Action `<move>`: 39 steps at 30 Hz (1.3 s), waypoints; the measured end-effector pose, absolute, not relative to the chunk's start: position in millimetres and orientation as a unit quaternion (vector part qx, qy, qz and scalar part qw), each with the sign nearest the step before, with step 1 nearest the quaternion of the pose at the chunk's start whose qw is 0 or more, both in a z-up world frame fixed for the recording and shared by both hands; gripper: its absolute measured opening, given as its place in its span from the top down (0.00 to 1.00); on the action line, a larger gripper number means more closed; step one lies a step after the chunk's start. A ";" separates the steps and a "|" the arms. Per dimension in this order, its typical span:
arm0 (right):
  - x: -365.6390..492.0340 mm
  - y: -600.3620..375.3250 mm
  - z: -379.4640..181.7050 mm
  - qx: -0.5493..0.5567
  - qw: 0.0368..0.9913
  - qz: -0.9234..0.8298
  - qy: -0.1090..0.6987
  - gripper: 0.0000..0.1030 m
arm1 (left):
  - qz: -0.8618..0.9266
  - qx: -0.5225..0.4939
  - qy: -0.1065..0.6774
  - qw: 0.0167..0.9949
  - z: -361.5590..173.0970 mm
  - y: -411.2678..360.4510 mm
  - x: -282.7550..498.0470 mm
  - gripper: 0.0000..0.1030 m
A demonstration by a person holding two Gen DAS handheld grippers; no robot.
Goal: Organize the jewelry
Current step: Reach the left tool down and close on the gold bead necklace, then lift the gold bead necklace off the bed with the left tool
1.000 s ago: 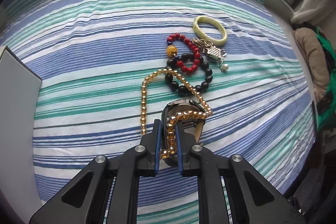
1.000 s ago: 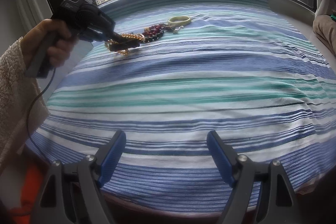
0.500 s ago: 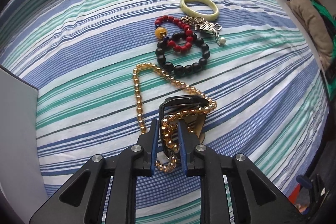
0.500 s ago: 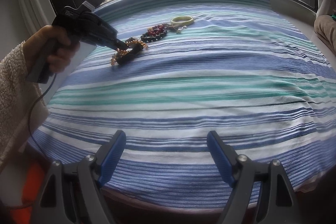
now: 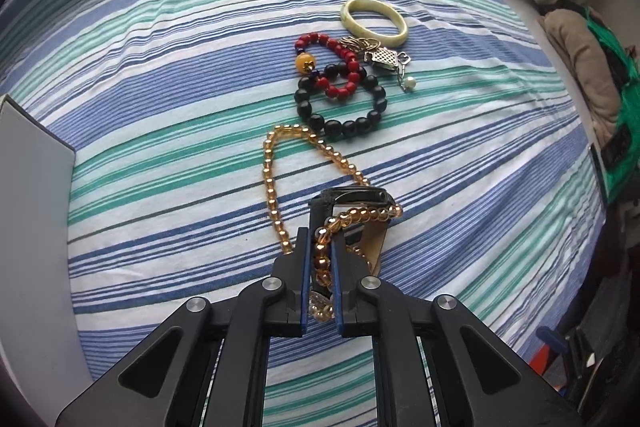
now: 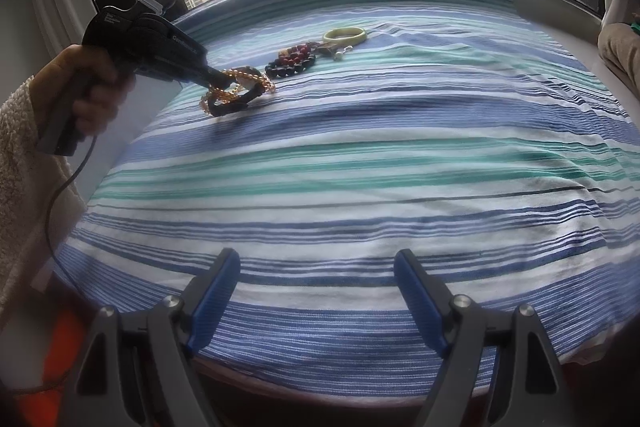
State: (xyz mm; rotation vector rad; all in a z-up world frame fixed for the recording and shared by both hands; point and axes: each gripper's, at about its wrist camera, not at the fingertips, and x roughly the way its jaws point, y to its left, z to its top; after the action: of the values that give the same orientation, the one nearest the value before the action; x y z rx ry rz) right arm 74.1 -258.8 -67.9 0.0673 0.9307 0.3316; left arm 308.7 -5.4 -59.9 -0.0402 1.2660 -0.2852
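Note:
My left gripper (image 5: 319,247) is shut on a gold bead necklace (image 5: 272,183) and on the black watch strap (image 5: 352,197) tangled in it, held just above the striped cloth; the necklace's far loop trails on the cloth. Beyond lie a black bead bracelet (image 5: 340,125), a red bead bracelet (image 5: 344,61), a metal charm keyring (image 5: 384,59) and a pale green bangle (image 5: 374,17). In the right wrist view the left gripper (image 6: 224,81) holds the necklace (image 6: 240,91) at far left. My right gripper (image 6: 316,291) is open and empty near the table's front edge.
A grey box or lid (image 5: 28,195) stands at the left edge of the striped tablecloth (image 6: 360,155). Clothes and a green bag (image 5: 592,75) lie off the table to the right. A window is behind the table.
My left gripper has pulled back and lifted with the necklace and watch, drawing them away from the black bead bracelet. The right gripper has not moved.

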 end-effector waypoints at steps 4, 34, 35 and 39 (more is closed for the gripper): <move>72.6 -256.6 -66.8 0.026 0.880 0.163 0.446 0.21 | -0.133 -0.023 0.608 0.782 -74.3 -8.3 308.0 0.91; 71.5 -264.3 -65.0 0.036 0.881 0.159 0.444 0.21 | -0.118 -0.123 0.573 0.802 -58.9 45.5 284.7 0.96; 72.1 -263.7 -65.7 0.037 0.880 0.160 0.445 0.21 | -0.119 -0.125 0.576 0.799 -64.3 46.0 284.6 0.96; 71.9 -259.0 -65.7 0.033 0.879 0.164 0.446 0.21 | -0.130 -0.131 0.576 0.796 -73.4 43.5 283.9 0.94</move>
State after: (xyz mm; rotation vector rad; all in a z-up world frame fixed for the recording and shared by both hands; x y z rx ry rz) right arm 71.9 -259.0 -65.7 0.0694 0.9296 0.3421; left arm 283.9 43.5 -73.4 -0.2818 1.2369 -0.2792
